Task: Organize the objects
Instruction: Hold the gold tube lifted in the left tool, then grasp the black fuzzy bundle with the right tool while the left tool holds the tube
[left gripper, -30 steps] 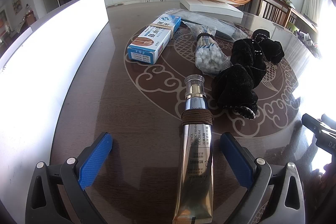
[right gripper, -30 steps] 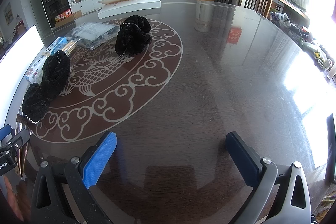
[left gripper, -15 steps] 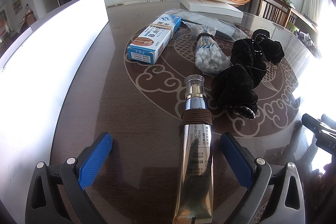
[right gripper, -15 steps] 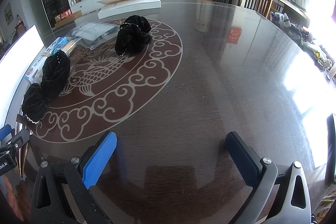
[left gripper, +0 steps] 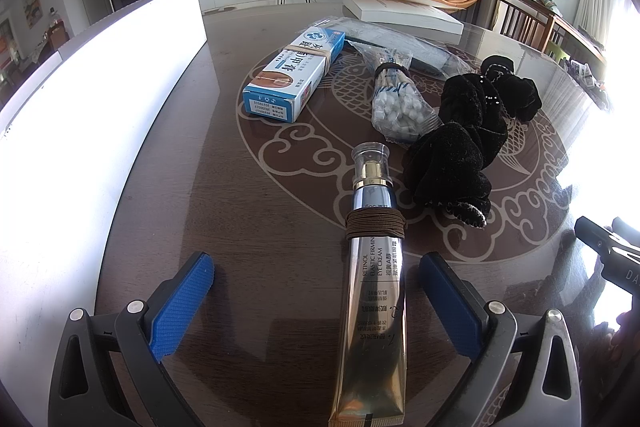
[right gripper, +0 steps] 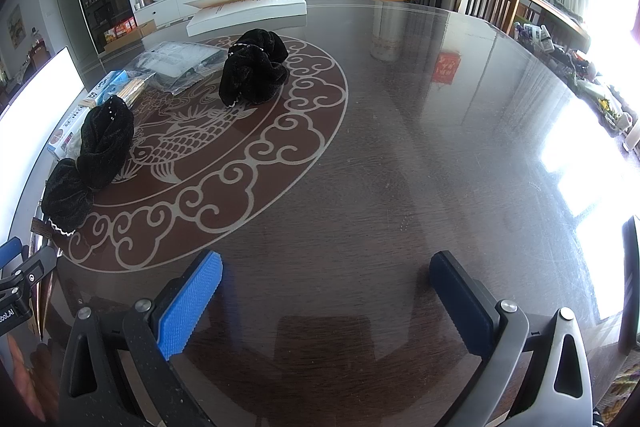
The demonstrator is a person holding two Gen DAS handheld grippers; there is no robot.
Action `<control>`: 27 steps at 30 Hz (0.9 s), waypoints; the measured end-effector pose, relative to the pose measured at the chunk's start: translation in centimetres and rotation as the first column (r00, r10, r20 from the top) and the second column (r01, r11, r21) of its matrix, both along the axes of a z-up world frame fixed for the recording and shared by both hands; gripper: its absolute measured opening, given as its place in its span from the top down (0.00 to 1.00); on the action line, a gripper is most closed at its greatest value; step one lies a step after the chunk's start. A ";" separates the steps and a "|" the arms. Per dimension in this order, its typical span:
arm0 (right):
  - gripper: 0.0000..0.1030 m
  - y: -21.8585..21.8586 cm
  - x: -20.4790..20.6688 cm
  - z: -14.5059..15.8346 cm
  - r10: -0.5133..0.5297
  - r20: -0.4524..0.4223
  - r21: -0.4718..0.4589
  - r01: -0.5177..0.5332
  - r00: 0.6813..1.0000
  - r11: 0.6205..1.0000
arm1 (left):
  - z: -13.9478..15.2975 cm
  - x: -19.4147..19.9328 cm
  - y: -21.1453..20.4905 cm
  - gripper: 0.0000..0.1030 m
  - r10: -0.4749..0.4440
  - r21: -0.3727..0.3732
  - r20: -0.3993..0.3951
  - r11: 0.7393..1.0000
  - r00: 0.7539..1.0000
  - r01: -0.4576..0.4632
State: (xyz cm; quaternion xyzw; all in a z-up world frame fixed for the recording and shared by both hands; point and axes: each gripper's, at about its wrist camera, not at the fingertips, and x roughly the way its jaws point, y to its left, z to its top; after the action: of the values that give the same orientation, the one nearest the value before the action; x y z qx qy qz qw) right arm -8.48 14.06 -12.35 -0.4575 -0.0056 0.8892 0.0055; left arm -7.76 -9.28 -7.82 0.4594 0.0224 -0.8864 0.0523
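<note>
My left gripper [left gripper: 316,291] is open, low over the dark table. A gold eye cream tube [left gripper: 374,291] with a brown band lies between its fingers, nearer the right one, untouched. Beyond it lie a blue and white box [left gripper: 294,75], a bag of white cotton swabs [left gripper: 396,107] and black velvet scrunchies [left gripper: 460,147]. My right gripper [right gripper: 326,291] is open and empty over bare table. The scrunchies also show in the right wrist view [right gripper: 92,155], with another black scrunchie [right gripper: 254,71] farther back.
A bright white panel [left gripper: 88,115] runs along the table's left side. A white flat box [left gripper: 400,13] and clear plastic bags [left gripper: 400,45] lie at the far edge. The right gripper's tip [left gripper: 608,247] shows at the right of the left wrist view.
</note>
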 end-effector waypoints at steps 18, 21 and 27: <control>0.00 0.0 0.0 0.0 0.000 0.000 0.000 0.000 1.000 1.000 | 0.0 0.0 0.0 0.00 0.000 0.000 0.000 1.000 1.000 0.000; 0.00 0.0 0.0 0.0 0.000 0.000 0.000 0.000 1.000 1.000 | 0.0 0.0 0.0 0.00 0.000 0.000 0.000 1.000 1.000 0.000; 0.00 0.0 0.0 0.0 0.000 0.000 0.000 0.000 1.000 1.000 | 0.0 -0.2 -0.2 0.00 -0.013 0.011 0.007 1.000 1.000 0.013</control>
State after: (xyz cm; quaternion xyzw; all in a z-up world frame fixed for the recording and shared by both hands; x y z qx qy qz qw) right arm -8.48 14.05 -12.36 -0.4576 -0.0057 0.8891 0.0054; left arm -7.91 -9.47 -7.78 0.4631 0.0240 -0.8848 0.0444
